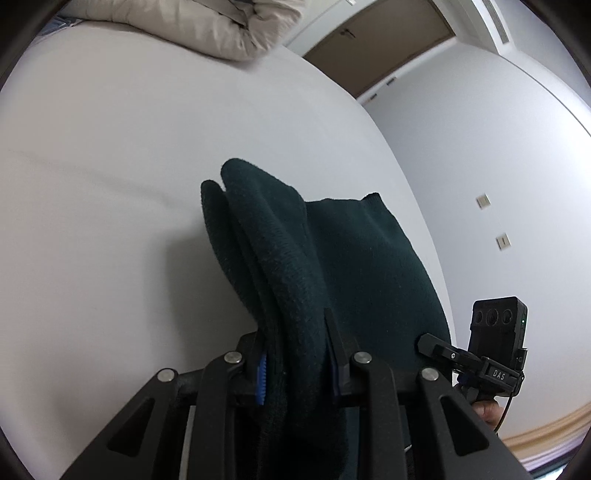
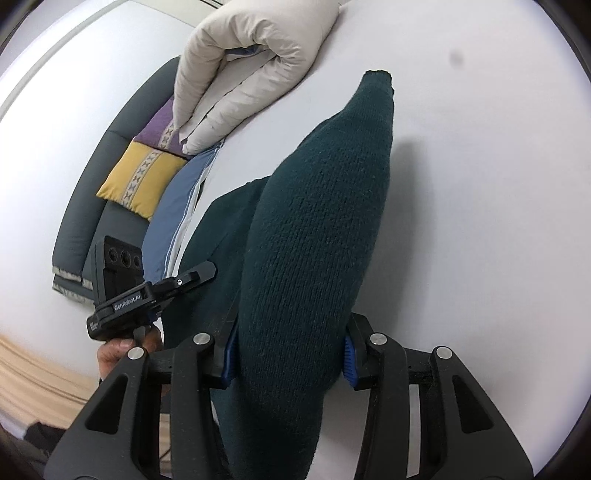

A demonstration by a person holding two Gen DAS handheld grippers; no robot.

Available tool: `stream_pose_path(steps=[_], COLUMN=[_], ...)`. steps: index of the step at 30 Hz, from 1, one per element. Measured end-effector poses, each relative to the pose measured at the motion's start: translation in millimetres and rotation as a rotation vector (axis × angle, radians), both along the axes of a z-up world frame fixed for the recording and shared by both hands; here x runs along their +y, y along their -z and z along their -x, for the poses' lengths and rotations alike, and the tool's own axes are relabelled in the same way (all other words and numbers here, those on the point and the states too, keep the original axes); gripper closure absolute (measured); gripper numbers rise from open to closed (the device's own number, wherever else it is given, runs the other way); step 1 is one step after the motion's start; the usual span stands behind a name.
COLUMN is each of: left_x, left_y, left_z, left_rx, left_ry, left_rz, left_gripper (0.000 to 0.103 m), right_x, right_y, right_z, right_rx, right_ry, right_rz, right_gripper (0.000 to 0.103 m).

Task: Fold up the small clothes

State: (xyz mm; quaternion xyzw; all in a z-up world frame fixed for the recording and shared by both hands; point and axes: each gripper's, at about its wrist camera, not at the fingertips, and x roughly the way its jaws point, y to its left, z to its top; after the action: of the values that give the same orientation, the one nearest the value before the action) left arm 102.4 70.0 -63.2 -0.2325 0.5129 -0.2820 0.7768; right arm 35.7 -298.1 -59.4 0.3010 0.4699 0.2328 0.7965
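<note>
A dark green knit garment (image 1: 351,258) is held up over the white bed (image 1: 110,166). My left gripper (image 1: 297,365) is shut on a bunched edge of it, and folds of the knit rise above the jaws. My right gripper (image 2: 288,354) is shut on another part of the garment (image 2: 317,229), which stands up between its blue pads (image 2: 349,360) and ends in a narrow tip. Each gripper shows in the other's view: the right one (image 1: 443,350) at the lower right, the left one (image 2: 192,277) at the left. The garment hangs between them.
A folded beige duvet (image 2: 251,62) lies at the far end of the bed (image 2: 480,184), also in the left wrist view (image 1: 221,26). A blue pillow (image 2: 177,210), yellow (image 2: 136,181) and purple cushions lie on a grey sofa (image 2: 88,192). A door (image 1: 376,44) stands beyond the bed.
</note>
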Motion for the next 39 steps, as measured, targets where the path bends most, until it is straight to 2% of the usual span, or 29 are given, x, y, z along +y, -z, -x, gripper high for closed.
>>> stream_pose_path(steps=[5, 10, 14, 18, 20, 22, 27, 30, 34, 36, 37, 39], left_x=[-14, -13, -13, -7, -2, 3, 8, 17, 24, 22, 18, 9], left_y=[3, 12, 23, 52, 66, 69, 64, 53, 21, 0, -11, -35], left_z=[51, 76, 88, 86, 88, 92, 93, 98, 109, 118, 124, 141], left_rx=[-0.002, 0.016, 0.012, 0.063, 0.089, 0.087, 0.063, 0.017, -0.099, -0.187, -0.242, -0.367], left_ry=[0.032, 0.036, 0.034, 0.010, 0.002, -0.011, -0.034, -0.062, -0.112, -0.126, -0.135, -0.161], left_rz=[-0.008, -0.022, -0.053, -0.071, -0.051, -0.028, -0.033, -0.062, -0.156, -0.211, -0.251, -0.332], left_gripper=[0.077, 0.077, 0.077, 0.075, 0.072, 0.070, 0.063, 0.063, 0.059, 0.049, 0.045, 0.029], right_x=[-13, -12, -14, -22, -30, -33, -31, -34, -62, -71, -72, -66], right_y=[13, 32, 47, 85, 99, 101, 92, 80, 58, 45, 33, 11], right_z=[68, 108, 117, 124, 126, 133, 132, 132, 150, 158, 164, 173], right_rx=[0.015, 0.016, 0.010, 0.077, 0.055, 0.035, 0.032, 0.023, -0.001, -0.023, -0.052, -0.117], right_ry=[0.025, 0.029, 0.039, 0.065, 0.075, 0.077, 0.081, 0.115, 0.209, 0.257, 0.284, 0.302], right_rz=[-0.033, -0.031, -0.039, -0.057, -0.118, -0.139, -0.080, -0.015, 0.078, 0.109, 0.157, 0.263], right_gripper=[0.063, 0.063, 0.063, 0.061, 0.060, 0.060, 0.055, 0.052, 0.051, 0.051, 0.051, 0.051])
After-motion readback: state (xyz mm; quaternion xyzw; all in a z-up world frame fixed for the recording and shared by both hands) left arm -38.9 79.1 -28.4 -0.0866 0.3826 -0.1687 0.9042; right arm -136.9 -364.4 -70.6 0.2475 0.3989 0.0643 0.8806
